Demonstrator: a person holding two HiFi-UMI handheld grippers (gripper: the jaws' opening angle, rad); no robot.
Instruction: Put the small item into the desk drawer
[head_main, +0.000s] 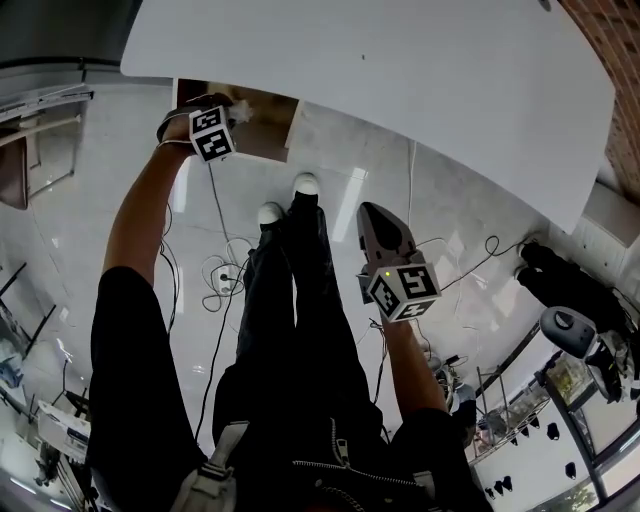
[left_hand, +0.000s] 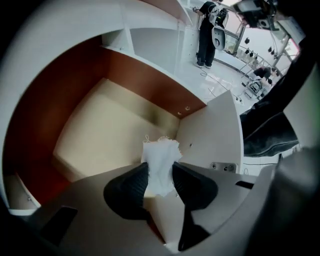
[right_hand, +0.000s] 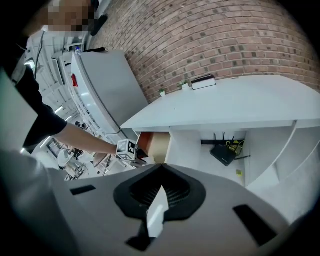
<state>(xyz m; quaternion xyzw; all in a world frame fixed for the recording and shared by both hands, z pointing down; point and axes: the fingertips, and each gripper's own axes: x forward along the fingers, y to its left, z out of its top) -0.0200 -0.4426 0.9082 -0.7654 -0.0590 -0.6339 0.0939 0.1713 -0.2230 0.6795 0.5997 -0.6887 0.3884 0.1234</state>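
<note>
Currently, a small white scrap of cloth (left_hand: 161, 159) with frayed edges is clamped between the two dark ribbed pads of the left gripper (left_hand: 160, 172). The scrap is held above the open desk drawer (left_hand: 100, 135), whose pale floor and reddish-brown inner walls are seen below and beyond the jaws in the left gripper view. The cloth is not seen to touch the drawer floor. In the head view, the left gripper is stretched forward at the end of a bare arm, its marker cube (head_main: 212, 133) over the drawer opening under the edge of the white desk (head_main: 400, 70).

The right gripper (right_hand: 160, 175) is held well apart from the drawer, low at the person's right side and above the glossy floor (head_main: 450, 200). Its jaws are brought together, and nothing is gripped between them. Through the right gripper view, the desk is seen from the side against a brick wall (right_hand: 210, 35), and a black box with cables (right_hand: 223, 152) is seen in the recess beneath the desktop.
</note>
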